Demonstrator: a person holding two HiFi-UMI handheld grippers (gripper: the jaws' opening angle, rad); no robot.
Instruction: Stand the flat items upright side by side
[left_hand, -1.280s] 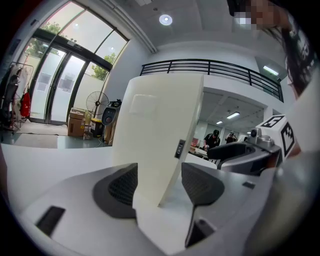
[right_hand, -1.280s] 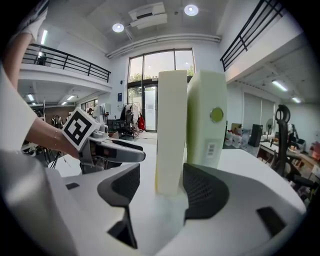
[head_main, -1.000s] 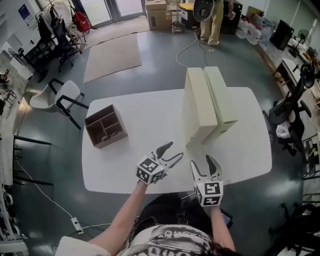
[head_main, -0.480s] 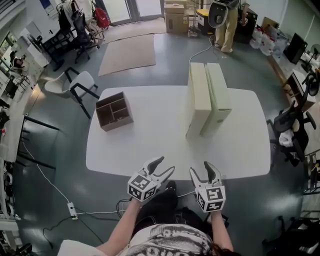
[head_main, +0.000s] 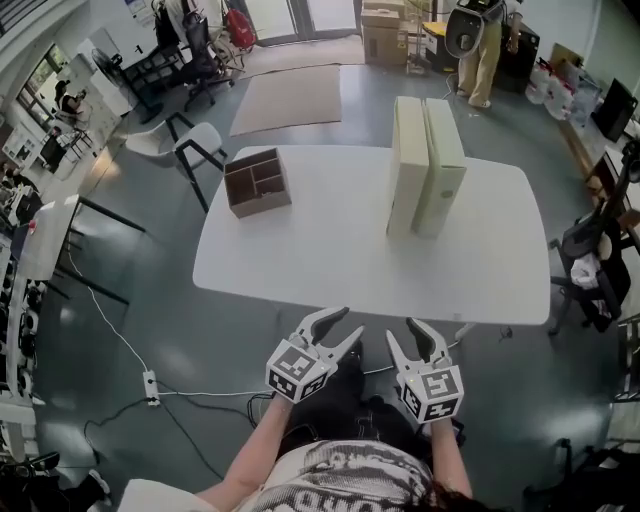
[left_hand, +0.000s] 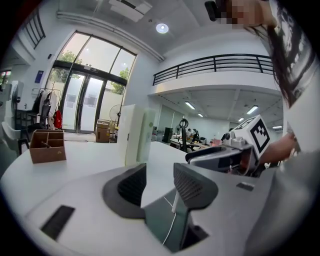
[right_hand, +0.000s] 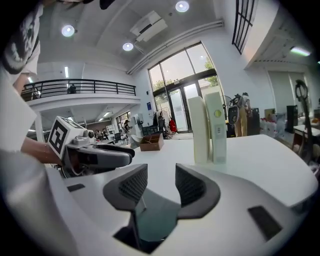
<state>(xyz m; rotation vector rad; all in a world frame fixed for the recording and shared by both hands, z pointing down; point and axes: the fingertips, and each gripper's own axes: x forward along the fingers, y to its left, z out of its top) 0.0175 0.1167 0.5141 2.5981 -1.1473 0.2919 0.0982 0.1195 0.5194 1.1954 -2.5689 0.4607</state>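
head: high, steeply down | gripper views: low, level | shared: table (head_main: 320, 265), upright panels (head_main: 408, 170)

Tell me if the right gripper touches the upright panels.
Apart. Head view: right gripper, jaws closing on nothing, hangs short of the table; panels stand far up it.

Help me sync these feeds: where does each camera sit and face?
Head view: on the head, looking steeply down at the table; forearms, left claw, right claw show.
Left gripper view: on the left claw, facing the upright panels; jaws closing, empty.
Right gripper view: likewise on the right claw, closing, empty.
Both share the upright panels.
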